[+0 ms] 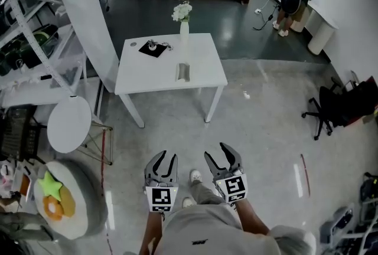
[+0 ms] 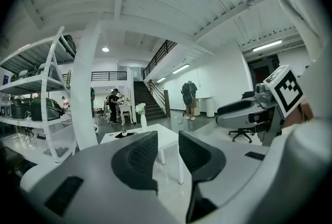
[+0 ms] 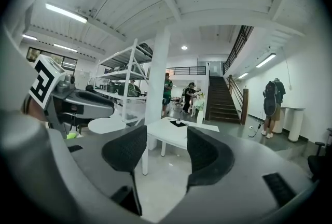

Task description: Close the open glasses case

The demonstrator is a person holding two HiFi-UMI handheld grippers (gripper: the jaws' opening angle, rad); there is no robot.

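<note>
- Glasses case (image 1: 183, 71): lay open on the white table (image 1: 207, 74), near the front edge, long axis pointing away from the person.
- Left gripper (image 1: 167, 157), right gripper (image 1: 215, 151): jaws apart, empty, well short of the table; the case was straight ahead between them, neither clearly nearer.

White table (image 1: 142, 71) with flower vase (image 1: 184, 32); black office chair (image 1: 331, 107) well apart.

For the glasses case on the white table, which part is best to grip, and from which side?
The glasses case lies on the table near its front edge, with its long axis running front to back. It is probably best to come from above and pinch across its narrow width. Which half is the lid is too small to tell.
</note>
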